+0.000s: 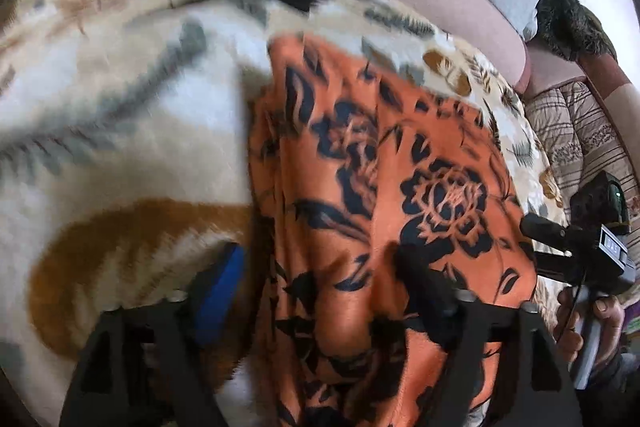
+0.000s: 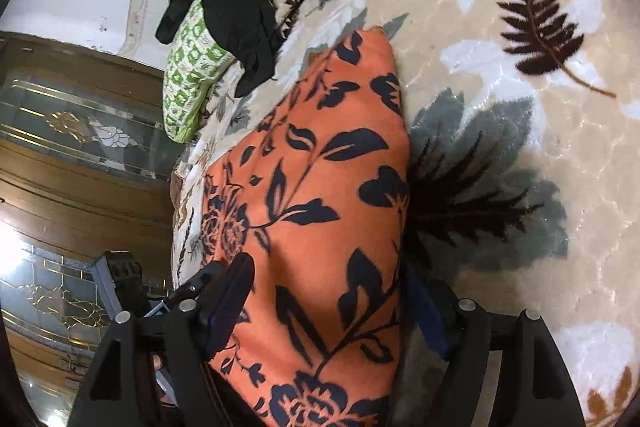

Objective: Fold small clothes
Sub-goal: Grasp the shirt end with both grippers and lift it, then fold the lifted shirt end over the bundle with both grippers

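Here both tools, left tool point(image 1: 316, 291) and right tool point(image 2: 324, 303), tilt downward, spread astride the orange cloth point(image 2: 320, 187).

Smooth orange cloth point(image 2: 320, 187), plush blanket point(image 2: 520, 155)

garment point(image 2: 320, 187) on blanket point(image 2: 520, 147) | dark cloth point(image 2: 240, 19) behind, on pillow point(image 2: 188, 67)

left claw point(image 1: 320, 271) wide, straddling orange floral cloth point(image 1: 384, 163) on leaf-print blanket point(image 1: 120, 99).
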Available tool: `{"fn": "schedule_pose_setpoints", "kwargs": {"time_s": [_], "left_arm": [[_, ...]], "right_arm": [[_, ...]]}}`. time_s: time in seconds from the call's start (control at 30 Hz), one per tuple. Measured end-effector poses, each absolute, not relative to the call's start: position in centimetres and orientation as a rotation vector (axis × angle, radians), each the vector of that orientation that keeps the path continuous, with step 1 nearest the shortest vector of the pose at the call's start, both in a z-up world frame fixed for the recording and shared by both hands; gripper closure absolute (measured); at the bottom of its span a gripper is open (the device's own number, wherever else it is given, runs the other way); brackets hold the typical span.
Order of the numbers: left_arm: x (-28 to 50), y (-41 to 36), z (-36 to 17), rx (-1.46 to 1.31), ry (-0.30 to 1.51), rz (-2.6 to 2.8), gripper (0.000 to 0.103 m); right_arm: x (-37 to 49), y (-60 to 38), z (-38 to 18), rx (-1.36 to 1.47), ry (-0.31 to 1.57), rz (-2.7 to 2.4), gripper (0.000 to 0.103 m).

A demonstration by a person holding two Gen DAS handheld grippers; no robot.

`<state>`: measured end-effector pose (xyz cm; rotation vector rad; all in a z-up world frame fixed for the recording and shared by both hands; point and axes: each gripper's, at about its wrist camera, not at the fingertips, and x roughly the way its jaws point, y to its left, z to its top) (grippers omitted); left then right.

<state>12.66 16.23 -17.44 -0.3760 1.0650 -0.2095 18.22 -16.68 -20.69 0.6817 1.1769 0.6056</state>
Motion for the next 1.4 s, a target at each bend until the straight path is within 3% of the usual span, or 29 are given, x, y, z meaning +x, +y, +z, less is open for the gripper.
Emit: {"fn": "schedule_pose_setpoints", "kwargs": {"time_s": [0.1, 0.17, 0.3, 0.33, 0.6, 0.7, 0.83, 0.9, 0.97, 1.0, 1.03, 1.07, 1.27, 1.4], "left_arm": [[12.6, 16.3, -17.4, -0.385, 1.048, -0.232, 0.021], [12.8, 16.2, -17.6, -0.392, 1.053, -0.294, 0.061], [12.6, 16.0, -16.9, -0.403, 1.047, -0.311, 0.073], [12.4, 15.8, -16.3, -0.400, 1.037, -0.312, 0.074], [13.1, 10.1, -6.9, -0.324, 0.819, -0.421, 0.074], [15.3, 7.3, -6.1, -0.281, 0.802, -0.445, 0.073], [18.6, 3.6, -9.2, -0.240, 0.850, -0.428, 0.071], [20.3, 2.6, -12.2, -0.233, 0.926, -0.411, 0.063], [21.6, 2.2, -16.0, -0.202, 1.029, -0.357, 0.062], [21.9, 2.3, -17.4, -0.181, 1.067, -0.329, 0.048], [21.5, 2.8, -17.4, -0.190, 1.047, -0.326, 0.043], [20.9, 3.1, -16.7, -0.173, 1.015, -0.310, 0.043], [17.2, 3.3, -11.2, -0.039, 0.818, -0.334, 0.043], [19.1, 1.6, -14.7, -0.001, 0.926, -0.284, 0.042]], "right_arm": [[18.5, -15.4, -21.7, 0.695, 1.217, 0.655, 0.026], [18.3, -14.3, -21.4, 0.625, 1.205, 0.659, 0.031], [18.1, -14.0, -20.6, 0.574, 1.192, 0.663, 0.056], [17.9, -14.1, -19.8, 0.558, 1.175, 0.676, 0.059], [17.3, -18.8, -10.8, 0.483, 0.979, 0.718, 0.062], [18.6, -22.0, -8.9, 0.489, 0.921, 0.693, 0.062], [20.9, -25.4, -10.8, 0.521, 0.934, 0.660, 0.062], [22.5, -26.7, -13.9, 0.559, 0.975, 0.643, 0.057], [23.5, -28.3, -17.2, 0.588, 1.015, 0.524, 0.049], [23.8, -28.9, -19.1, 0.580, 1.052, 0.463, 0.037], [24.0, -29.4, -20.6, 0.573, 1.100, 0.405, 0.033], [23.5, -30.2, -21.5, 0.620, 1.102, 0.402, 0.028], [20.5, -30.7, -15.8, 0.616, 0.904, 0.487, 0.028], [21.1, -27.8, -15.3, 0.638, 0.942, 0.662, 0.022]]}}
